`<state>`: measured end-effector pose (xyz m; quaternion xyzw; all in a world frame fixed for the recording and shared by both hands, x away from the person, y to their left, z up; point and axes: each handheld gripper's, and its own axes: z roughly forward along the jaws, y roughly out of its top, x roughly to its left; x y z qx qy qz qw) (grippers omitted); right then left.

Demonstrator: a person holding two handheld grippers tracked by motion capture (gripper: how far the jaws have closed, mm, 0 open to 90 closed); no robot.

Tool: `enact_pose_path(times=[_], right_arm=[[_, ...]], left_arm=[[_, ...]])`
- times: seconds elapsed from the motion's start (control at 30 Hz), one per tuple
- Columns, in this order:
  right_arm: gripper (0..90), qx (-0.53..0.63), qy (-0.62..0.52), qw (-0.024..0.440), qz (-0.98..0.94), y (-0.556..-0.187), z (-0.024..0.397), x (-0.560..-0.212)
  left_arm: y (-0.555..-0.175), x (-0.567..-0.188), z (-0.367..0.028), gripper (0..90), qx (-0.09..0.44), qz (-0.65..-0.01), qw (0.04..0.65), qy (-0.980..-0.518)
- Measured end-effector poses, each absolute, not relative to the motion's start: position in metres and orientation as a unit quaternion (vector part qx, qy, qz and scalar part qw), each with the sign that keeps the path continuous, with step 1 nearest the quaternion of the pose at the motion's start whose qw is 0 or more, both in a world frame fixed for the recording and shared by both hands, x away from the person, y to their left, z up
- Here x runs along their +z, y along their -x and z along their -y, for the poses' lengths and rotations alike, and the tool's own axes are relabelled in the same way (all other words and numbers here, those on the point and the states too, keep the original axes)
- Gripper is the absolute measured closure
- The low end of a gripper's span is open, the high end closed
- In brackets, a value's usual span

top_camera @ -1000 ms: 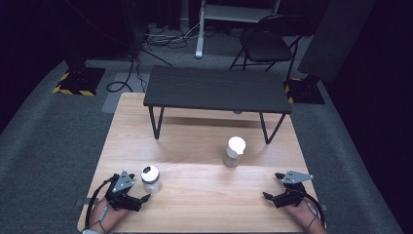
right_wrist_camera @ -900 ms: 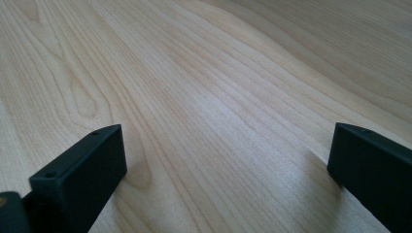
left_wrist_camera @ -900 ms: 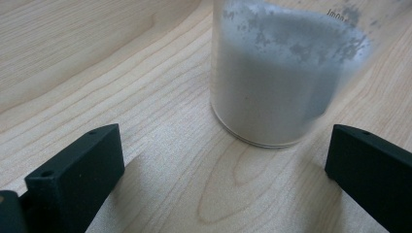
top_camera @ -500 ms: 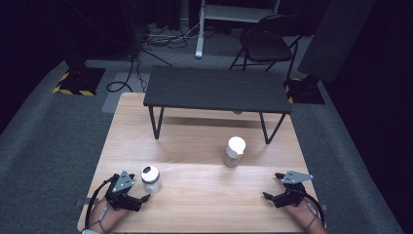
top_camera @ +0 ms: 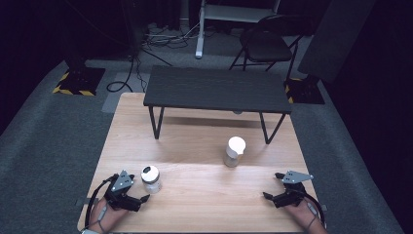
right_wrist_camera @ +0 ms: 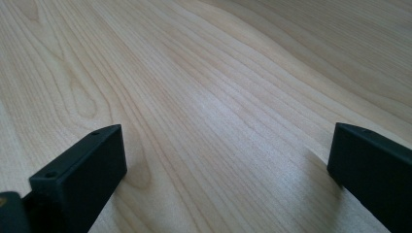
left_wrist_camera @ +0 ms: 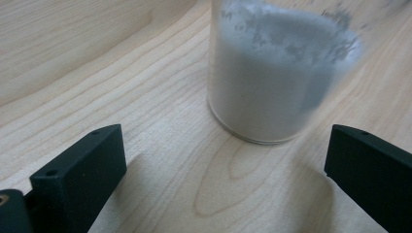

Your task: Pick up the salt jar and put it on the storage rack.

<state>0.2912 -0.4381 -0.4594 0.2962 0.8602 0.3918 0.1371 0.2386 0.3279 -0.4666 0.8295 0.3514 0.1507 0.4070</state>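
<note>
While the room around it sits mostly in the dark, the light wooden desk (top_camera: pixel 195 195) takes up the middle of the high view, with grey carpet on both sides. On the far half of the desk stands a small black bench-like shelf (top_camera: pixel 216 89) on thin legs, running nearly the full width. Past that, way at the back, there's a folding chair (top_camera: pixel 265 46) and some cables on the floor.

Next down in size: two little jars. One jar with a white lid (top_camera: pixel 234 151) stands upright right of centre, just near of the shelf's right leg. The other, a clear jar (top_camera: pixel 151 179) partly filled with white powder, stands upright toward the near left corner.

The left tool (top_camera: pixel 142 199) rests low at the near left edge, held in a hand (top_camera: pixel 103 214), and the clear jar is just beside it on the far side, not touching as far as I can tell. In the left gripper view the jaws are spread wide with the clear jar (left_wrist_camera: pixel 277 77) a bit ahead of them, closer to the right jaw, nothing pinched.

The right tool (top_camera: pixel 267 196) sits at the near right edge, well apart from both jars. In the right gripper view its jaws are wide apart too, with bare wood grain between them.
</note>
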Motion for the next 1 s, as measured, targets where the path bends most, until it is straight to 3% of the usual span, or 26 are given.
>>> enact_pose_path(times=[0.5,1.0], right_arm=[[0.2,0.391,-0.297,0.137,-0.86,-0.292,0.438,-0.459],[0.2,0.392,-0.3,0.138,-0.859,-0.291,0.437,-0.46]], left_arm=[[-0.219,-0.42,-0.327,1.2,0.186,-0.322,0.456,-0.809],[-0.227,-0.417,-0.319,2.0,0.18,-0.31,0.458,-0.814]])
